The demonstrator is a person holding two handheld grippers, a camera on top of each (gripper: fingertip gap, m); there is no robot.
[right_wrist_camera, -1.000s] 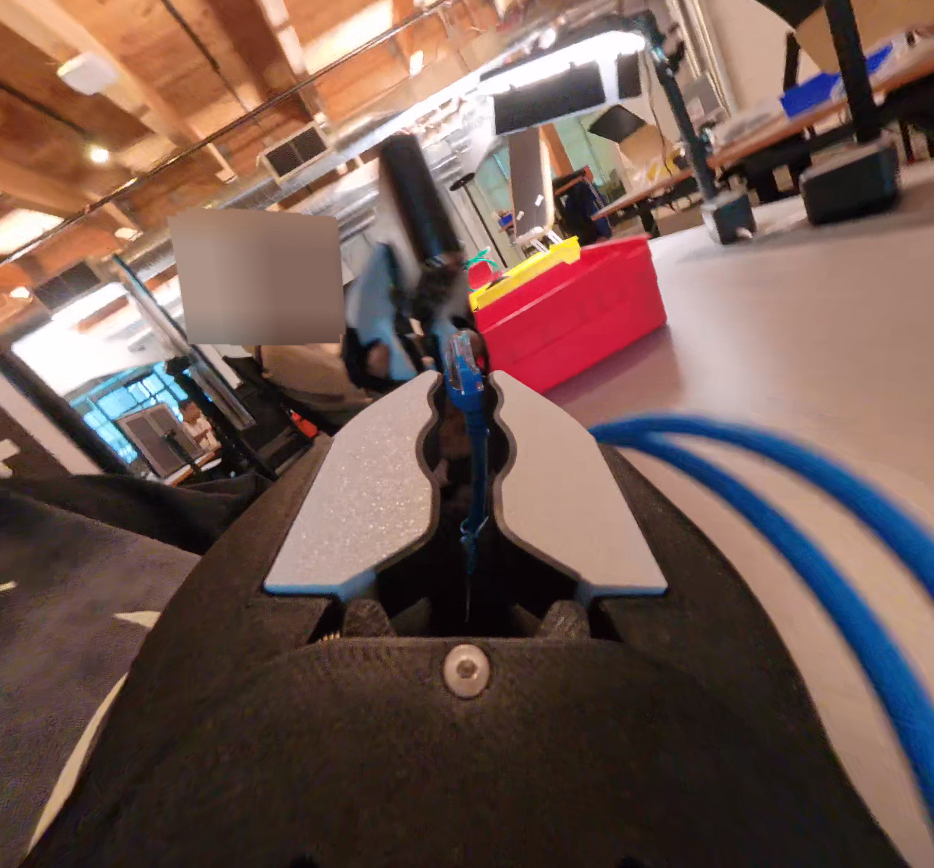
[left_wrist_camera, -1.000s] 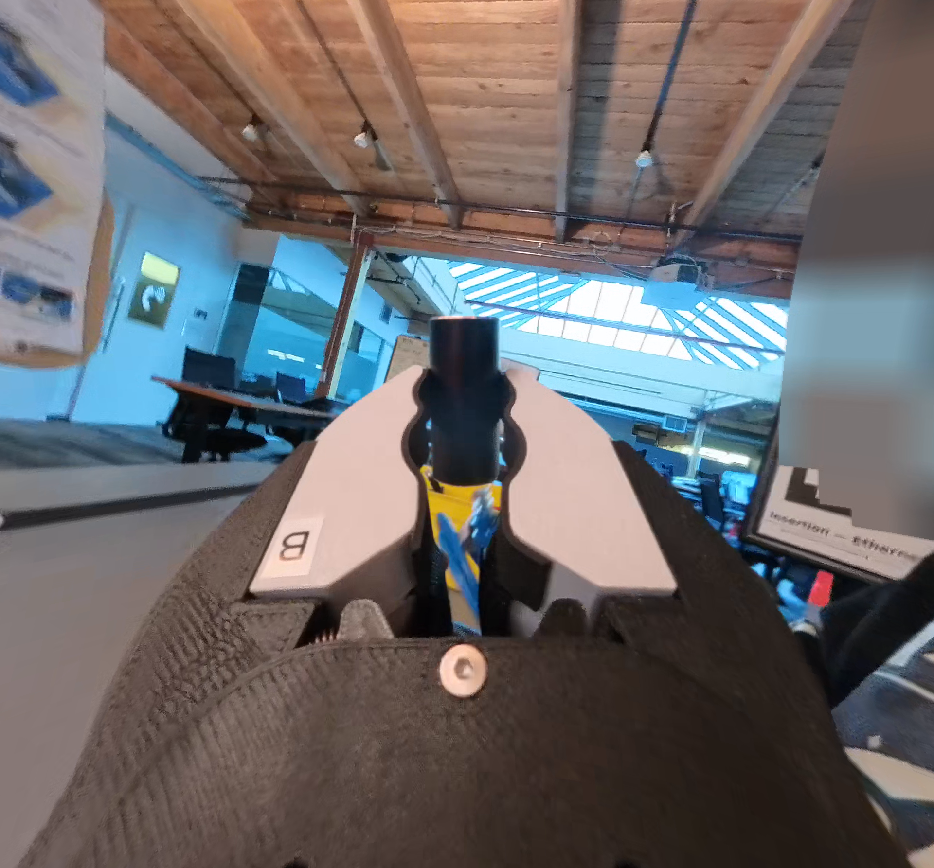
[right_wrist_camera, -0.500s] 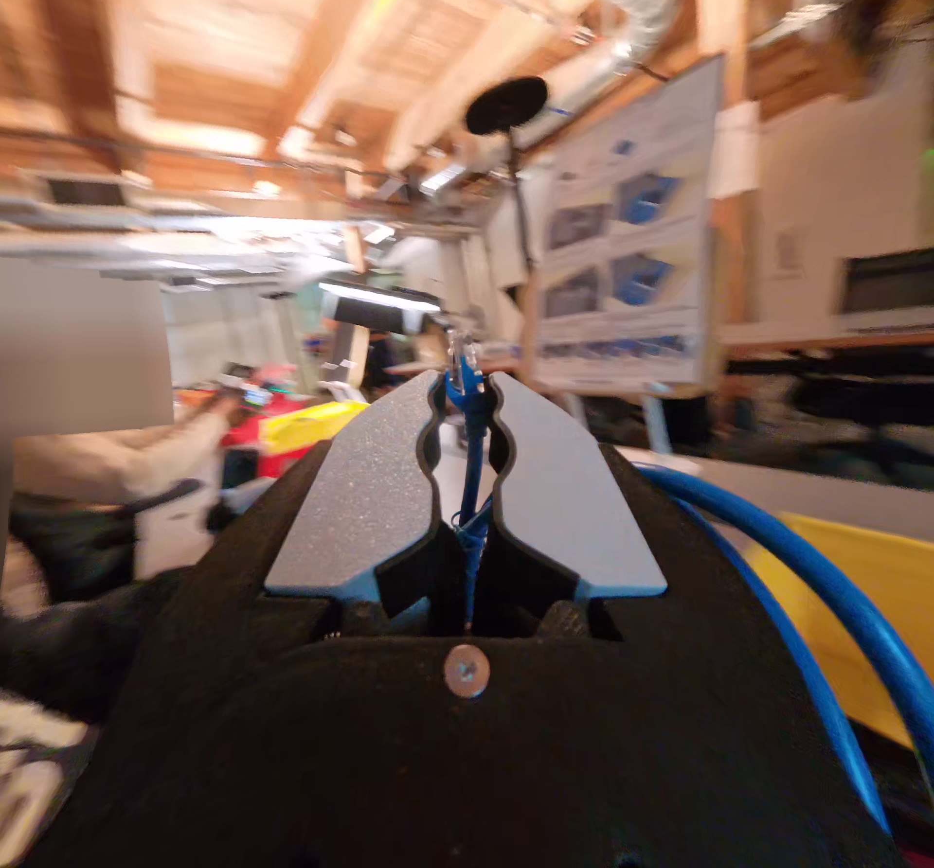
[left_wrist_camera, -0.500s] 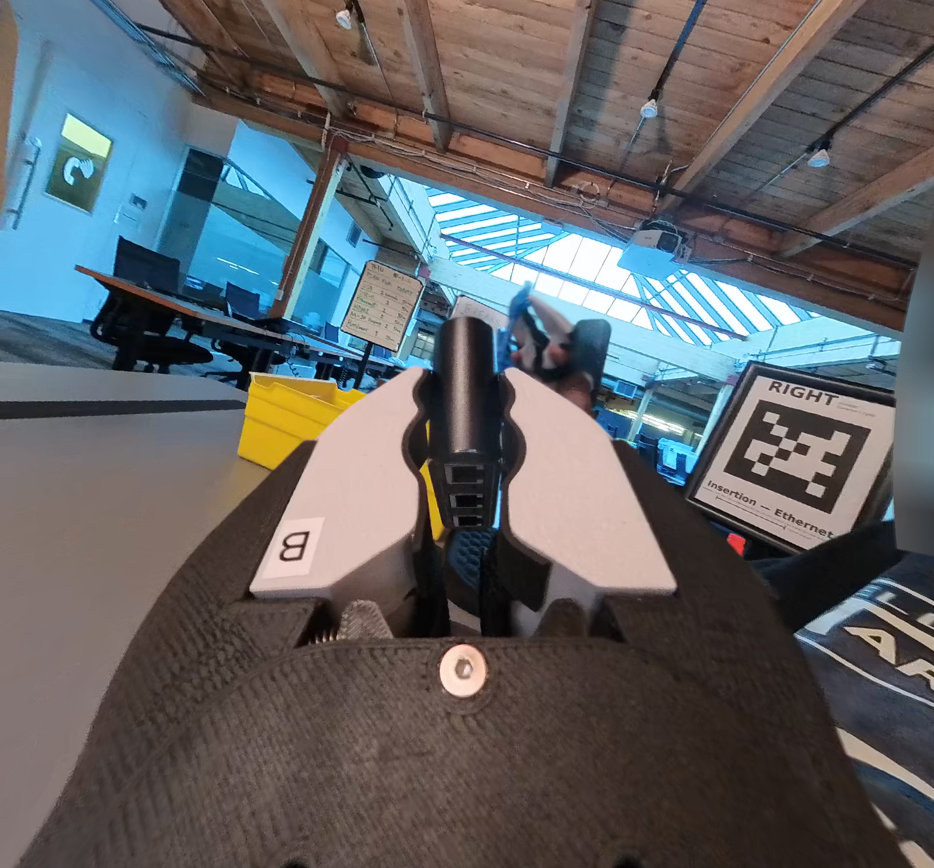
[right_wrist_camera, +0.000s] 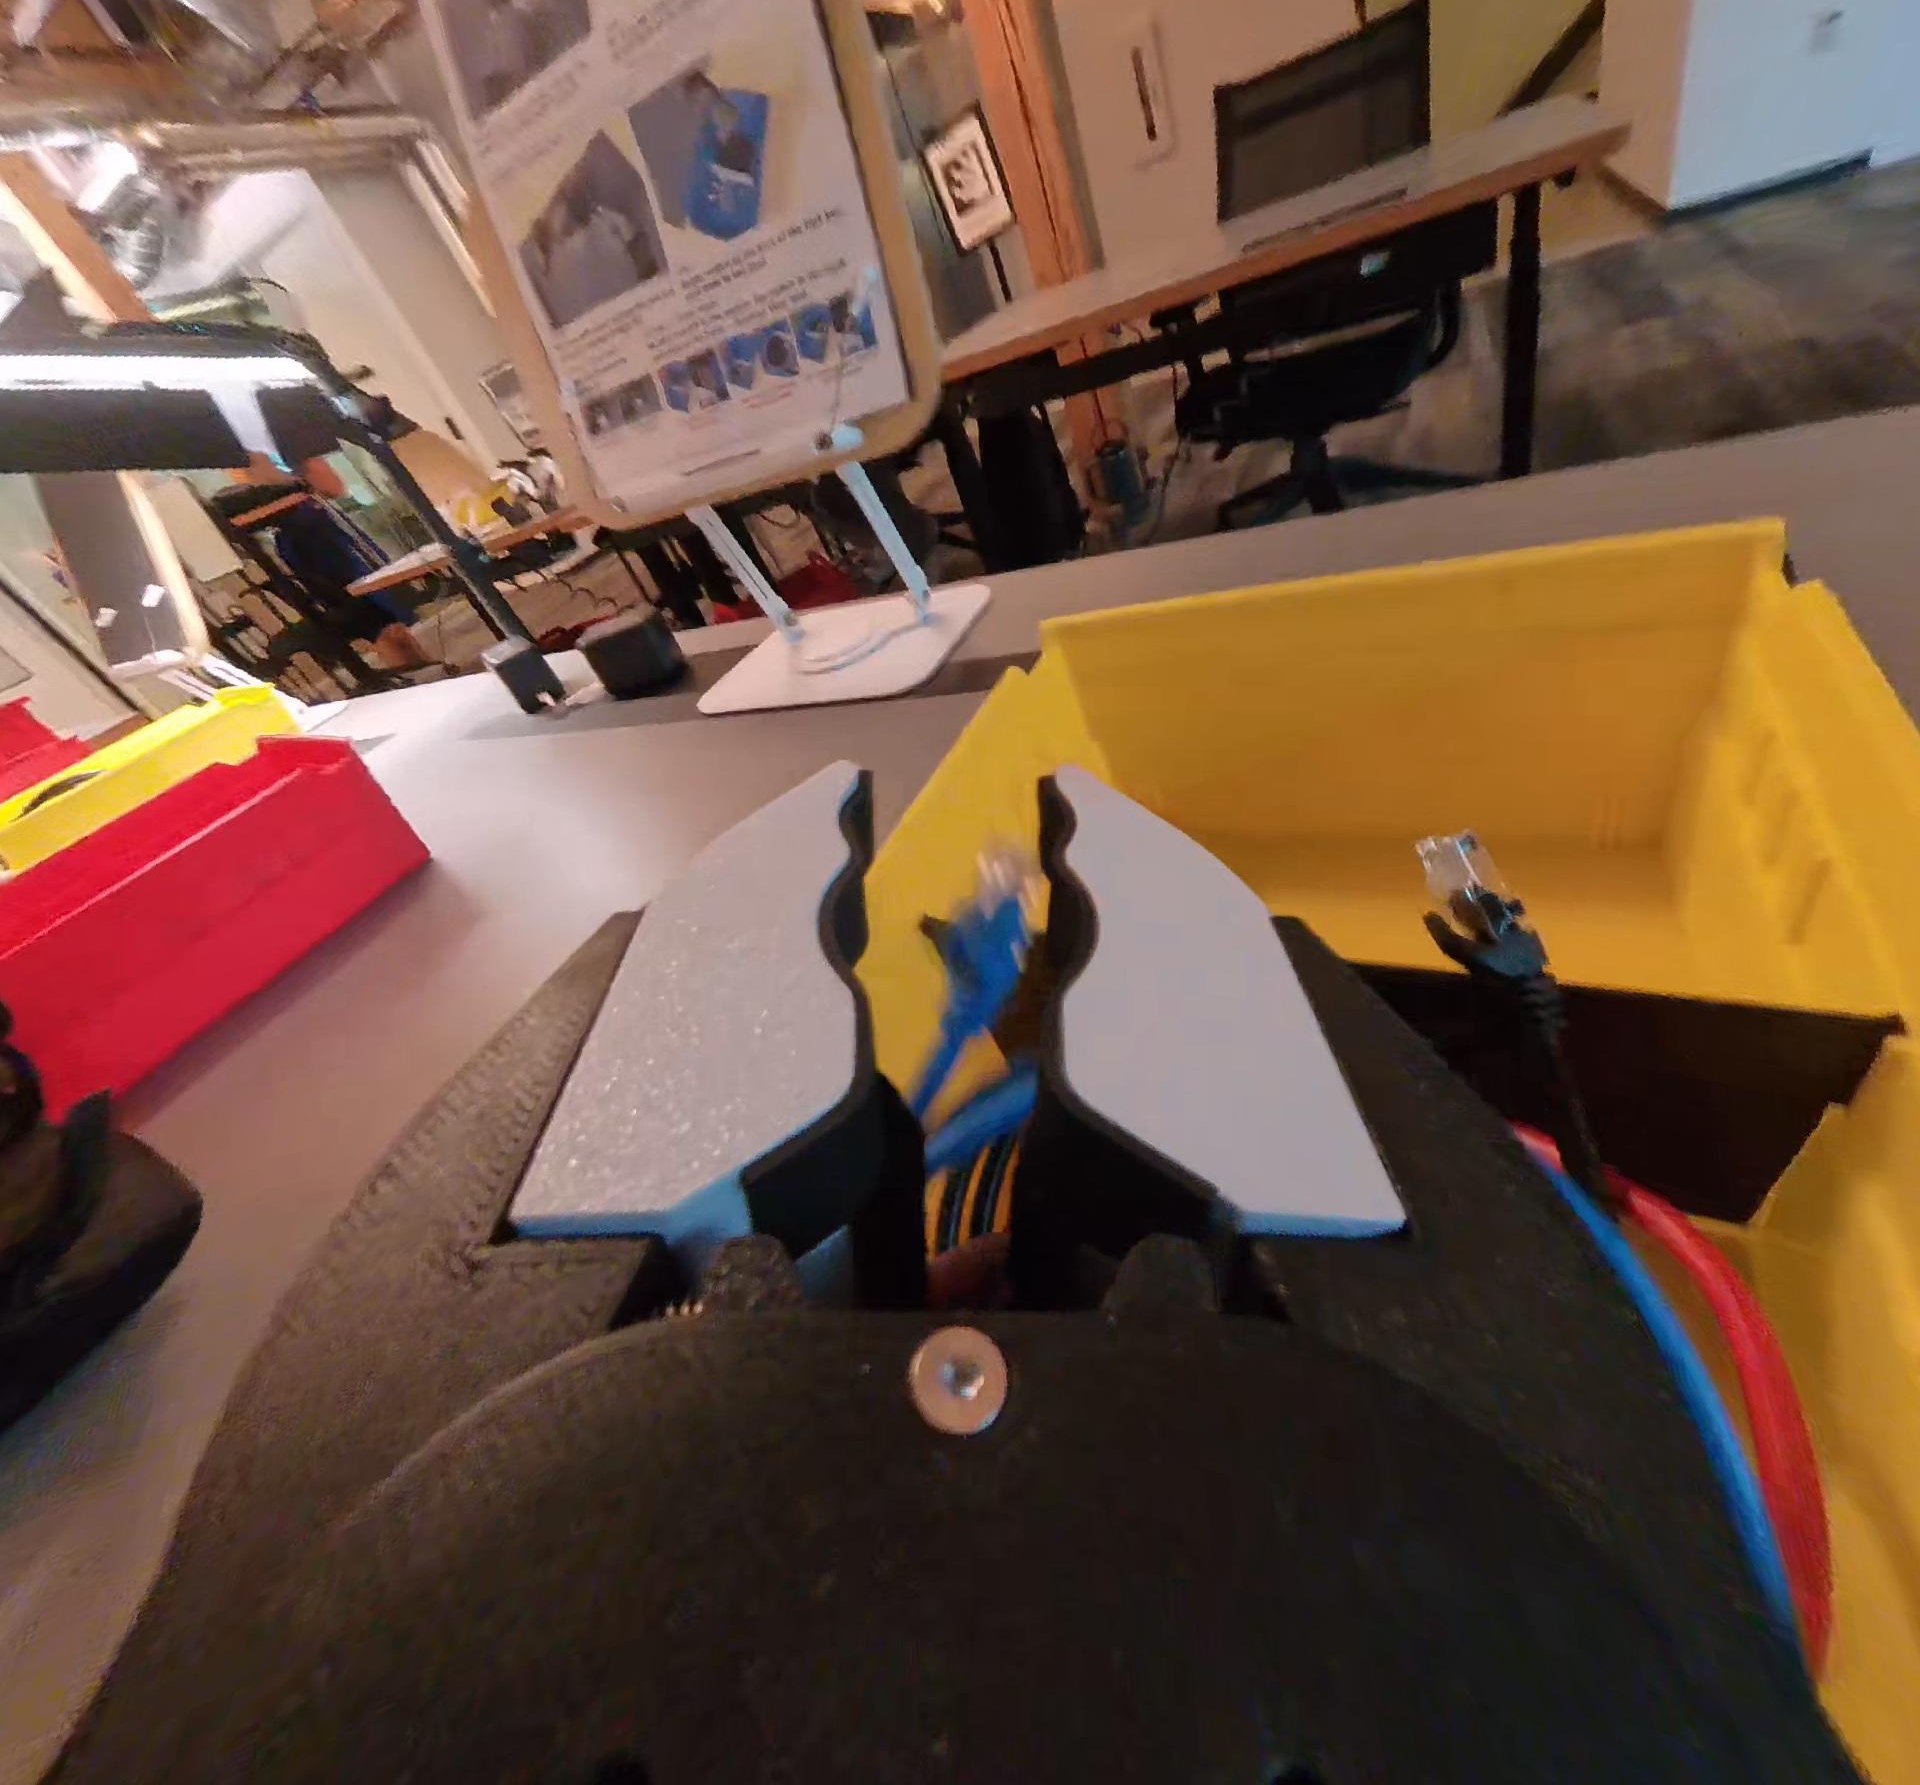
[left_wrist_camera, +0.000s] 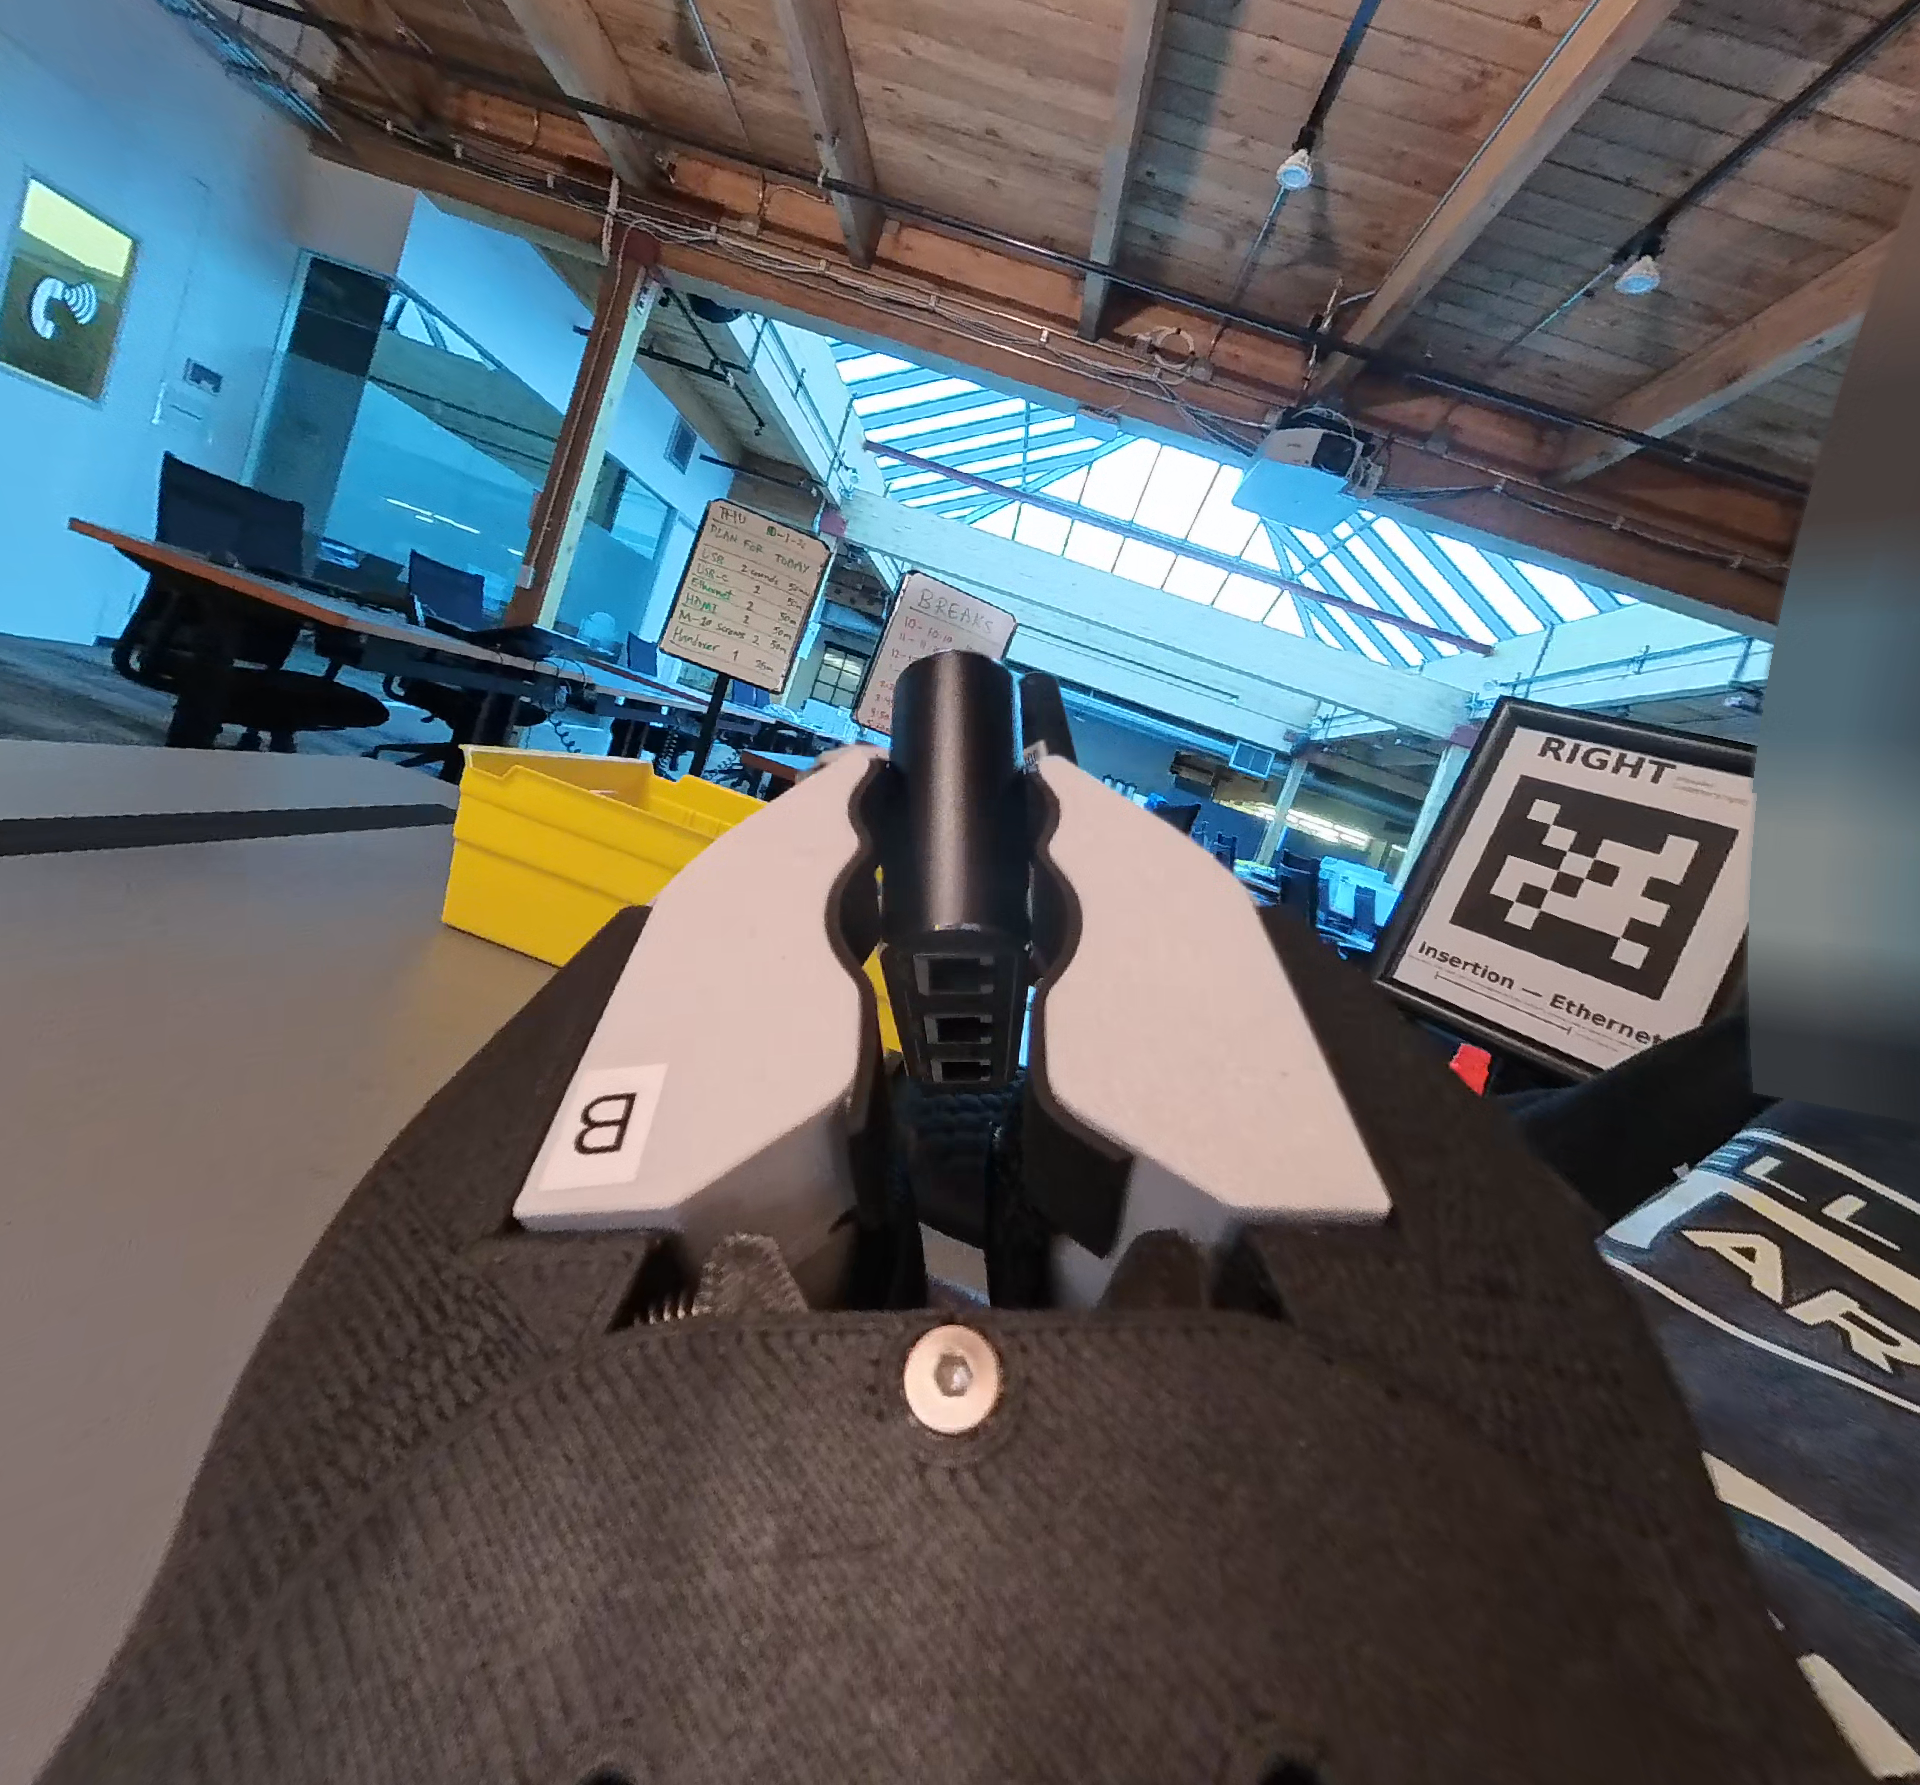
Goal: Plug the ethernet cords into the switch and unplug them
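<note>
Right wrist view: the right hand-held gripper (right_wrist_camera: 951, 836) is spread above the yellow bin (right_wrist_camera: 1351, 696) on the desk (right_wrist_camera: 540, 800). In the bin lie blue (right_wrist_camera: 977, 966), red (right_wrist_camera: 1766, 1372) and black cords (right_wrist_camera: 1496, 946); the blue plug is blurred. The left hand-held gripper (left_wrist_camera: 956, 800) pinches the black switch (left_wrist_camera: 956, 852) upright.

The switch (left_wrist_camera: 954, 831) is matte black, clamped between pale grey fingers (left_wrist_camera: 727, 997) on a black textured body. At 3 o'clock stands a black-and-white checkered sign (left_wrist_camera: 1579, 888); at 10 o'clock, a yellow bin (left_wrist_camera: 540, 852). Across the table, the yellow bin (right_wrist_camera: 1455, 748) holds blue (right_wrist_camera: 977, 966), red (right_wrist_camera: 1756, 1320) and black (right_wrist_camera: 1527, 997) cords; a red bin (right_wrist_camera: 197, 883) lies at 9 o'clock.
</note>
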